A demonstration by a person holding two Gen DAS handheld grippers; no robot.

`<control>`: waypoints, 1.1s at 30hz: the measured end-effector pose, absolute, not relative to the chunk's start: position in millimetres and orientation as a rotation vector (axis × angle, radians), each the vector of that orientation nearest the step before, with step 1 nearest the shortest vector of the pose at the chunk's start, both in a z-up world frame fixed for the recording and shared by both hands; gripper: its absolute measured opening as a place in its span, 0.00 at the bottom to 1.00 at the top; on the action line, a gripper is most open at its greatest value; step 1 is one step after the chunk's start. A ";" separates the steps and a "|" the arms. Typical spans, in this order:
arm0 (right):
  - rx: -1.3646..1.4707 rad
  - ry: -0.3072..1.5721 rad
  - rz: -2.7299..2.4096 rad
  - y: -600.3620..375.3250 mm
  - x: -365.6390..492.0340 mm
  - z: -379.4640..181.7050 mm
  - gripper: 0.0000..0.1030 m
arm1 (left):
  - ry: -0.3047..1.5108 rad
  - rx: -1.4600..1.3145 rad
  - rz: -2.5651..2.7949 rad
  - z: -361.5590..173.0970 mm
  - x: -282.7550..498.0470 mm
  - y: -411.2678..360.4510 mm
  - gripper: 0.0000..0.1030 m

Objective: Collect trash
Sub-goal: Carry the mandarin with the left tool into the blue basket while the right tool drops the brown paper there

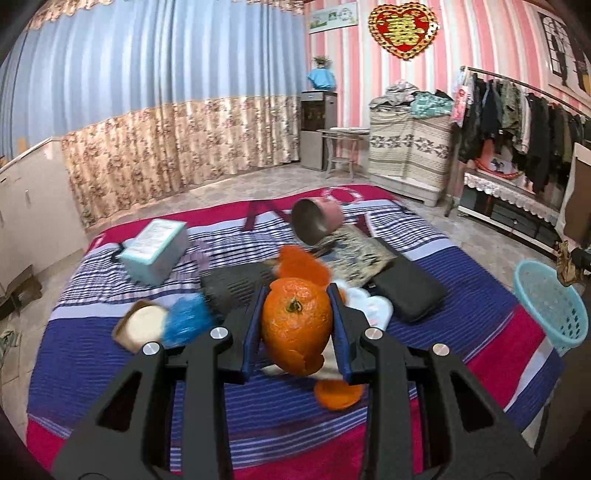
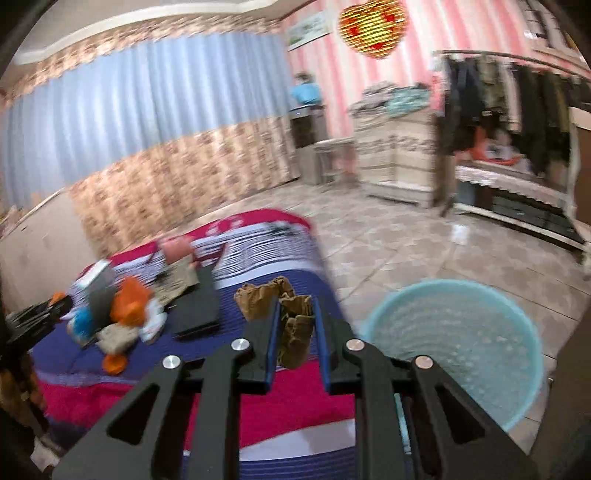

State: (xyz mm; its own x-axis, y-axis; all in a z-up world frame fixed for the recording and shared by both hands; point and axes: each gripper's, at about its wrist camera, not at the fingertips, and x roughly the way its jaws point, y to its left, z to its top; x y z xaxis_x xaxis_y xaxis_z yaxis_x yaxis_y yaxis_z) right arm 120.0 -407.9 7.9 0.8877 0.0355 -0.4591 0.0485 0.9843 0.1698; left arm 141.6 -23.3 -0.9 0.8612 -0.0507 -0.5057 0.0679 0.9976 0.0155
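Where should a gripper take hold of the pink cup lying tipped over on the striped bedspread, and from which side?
Grip the pink cup across its round side wall, coming from above with the fingers on either side of the body. It lies tipped with its dark mouth facing the camera, so the wall is exposed; the rim is likely a thinner, less steady hold.

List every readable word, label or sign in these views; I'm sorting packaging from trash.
"囍": gold double-happiness character on the red heart-shaped wall ornament.
Pale teal cardboard box on the bed: print too small to read.
Large white letters on the striped red and blue bedspread: partly covered, not legible.
White wall poster: too small to read.
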 end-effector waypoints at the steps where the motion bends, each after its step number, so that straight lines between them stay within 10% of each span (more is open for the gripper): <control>1: 0.188 0.477 -0.030 -415.0 120.3 5.2 0.18 | 0.533 0.030 -0.076 -0.6 144.3 -30.5 0.31; 33: 0.297 0.503 -0.396 -527.7 108.0 -30.3 0.18 | 0.559 0.139 -0.496 -15.5 183.3 -301.4 0.31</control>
State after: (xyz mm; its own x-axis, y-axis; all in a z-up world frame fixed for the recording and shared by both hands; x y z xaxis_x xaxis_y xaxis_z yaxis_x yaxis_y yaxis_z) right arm 108.0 -527.7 -30.3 0.8034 -0.2923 -0.5188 0.4358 0.8823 0.1778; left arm 183.3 -301.4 -15.5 0.7340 -0.4124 -0.5396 0.4866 0.8736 -0.0057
